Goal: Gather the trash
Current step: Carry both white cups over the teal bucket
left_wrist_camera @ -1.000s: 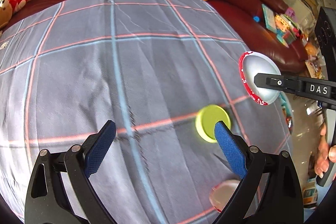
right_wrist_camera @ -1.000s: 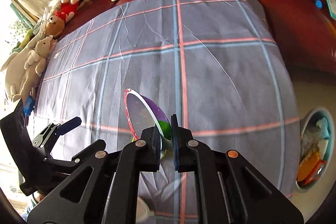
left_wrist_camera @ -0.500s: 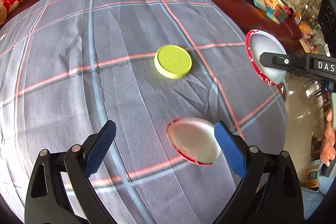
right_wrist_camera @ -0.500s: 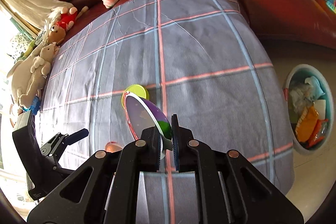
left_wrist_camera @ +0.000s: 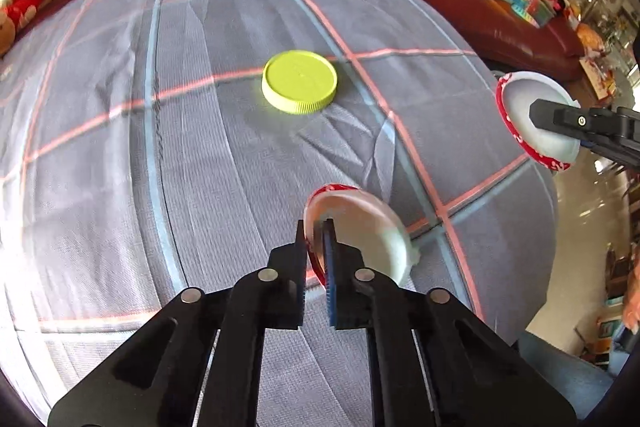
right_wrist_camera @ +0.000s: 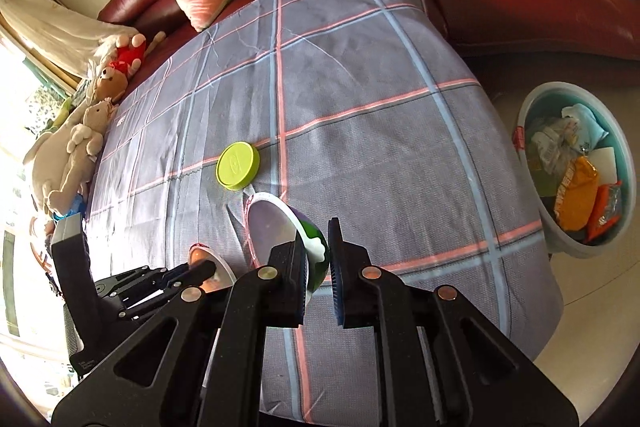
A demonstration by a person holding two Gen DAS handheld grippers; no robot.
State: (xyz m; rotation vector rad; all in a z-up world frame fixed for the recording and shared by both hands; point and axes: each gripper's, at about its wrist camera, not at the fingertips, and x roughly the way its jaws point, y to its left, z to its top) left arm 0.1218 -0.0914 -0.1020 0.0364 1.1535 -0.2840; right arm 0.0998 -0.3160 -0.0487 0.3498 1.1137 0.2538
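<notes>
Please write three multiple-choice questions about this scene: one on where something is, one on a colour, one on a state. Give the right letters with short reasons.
1. Where is the trash bin?
A. on the cloth
B. on the floor beside the table
C. on the sofa

2. What colour is the round lid lying on the cloth?
A. yellow-green
B. blue
C. black

3. What is the left gripper doing?
A. open above the lid
B. shut on nothing
C. shut on a red-rimmed cup

Answers: 1 B, the bin stands past the cloth's edge on the floor. 2 A, it shows yellow-green in both views. 3 C, the jaws have just closed and the cup's rim sits between the pads.

Bright daylight, blown-out window glare, fisheye-warped edges
</notes>
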